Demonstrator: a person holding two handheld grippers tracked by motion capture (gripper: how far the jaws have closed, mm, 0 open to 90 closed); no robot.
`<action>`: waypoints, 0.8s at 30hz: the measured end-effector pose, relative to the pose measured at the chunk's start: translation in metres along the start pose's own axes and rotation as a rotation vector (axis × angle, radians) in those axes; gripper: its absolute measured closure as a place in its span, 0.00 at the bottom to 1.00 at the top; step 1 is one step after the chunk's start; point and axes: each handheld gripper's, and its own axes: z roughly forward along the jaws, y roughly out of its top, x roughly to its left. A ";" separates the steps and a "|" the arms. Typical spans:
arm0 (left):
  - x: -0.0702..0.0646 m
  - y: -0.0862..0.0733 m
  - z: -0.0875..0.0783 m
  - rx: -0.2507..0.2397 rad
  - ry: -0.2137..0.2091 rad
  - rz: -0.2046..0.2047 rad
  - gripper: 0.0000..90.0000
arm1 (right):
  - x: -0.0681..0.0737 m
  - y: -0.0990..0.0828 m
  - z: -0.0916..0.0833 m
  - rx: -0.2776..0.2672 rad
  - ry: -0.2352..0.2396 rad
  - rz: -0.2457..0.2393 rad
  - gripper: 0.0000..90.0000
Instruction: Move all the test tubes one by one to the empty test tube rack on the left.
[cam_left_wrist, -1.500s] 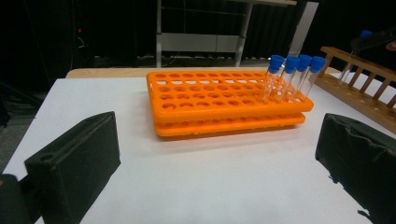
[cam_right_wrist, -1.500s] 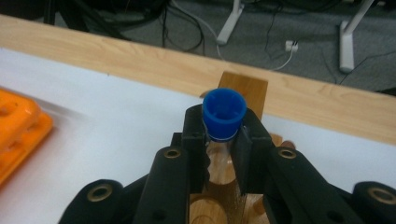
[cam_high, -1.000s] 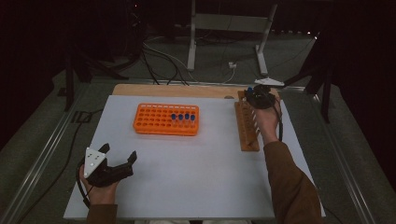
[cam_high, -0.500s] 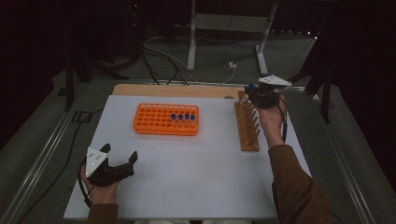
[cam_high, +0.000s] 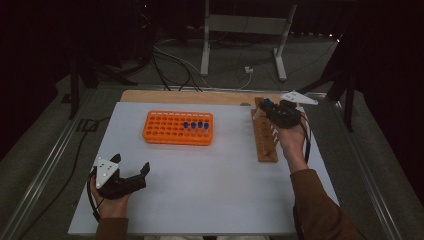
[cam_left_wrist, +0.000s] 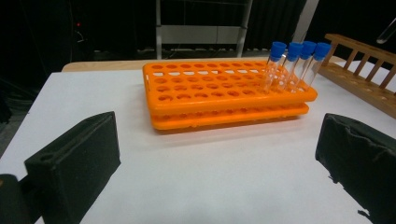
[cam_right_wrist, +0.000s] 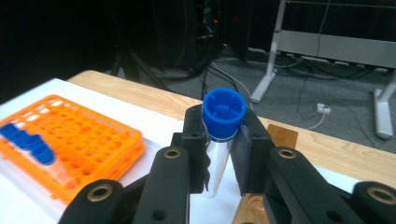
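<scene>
The left claw rests released near the surface's front-left corner, clear of the orange rack holding four capped tubes. The right claw grasps a blue-capped tube above what looks like the wooden rack's far end. Keep the tube upright, carry it leftward over bare surface, then lower it into a free hole.

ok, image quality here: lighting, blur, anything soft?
High view: dim, dark surroundings, table evenly lit, no harsh shadows. Left gripper view: orange rack sharp, its near jaws soft. Right gripper view: blue-capped tube in the right gripper sharp, the rack blurred at the frame edge.
</scene>
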 end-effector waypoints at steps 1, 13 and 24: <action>0.000 0.000 0.000 0.000 0.001 0.001 0.01 | 0.001 -0.001 -0.002 -0.002 0.005 -0.001 0.85; -0.007 -0.001 0.002 0.011 -0.002 0.017 0.01 | 0.026 -0.022 -0.020 -0.002 0.086 -0.027 0.85; -0.015 0.008 0.007 0.009 -0.011 0.033 0.01 | 0.039 -0.037 -0.029 -0.009 0.137 -0.042 0.85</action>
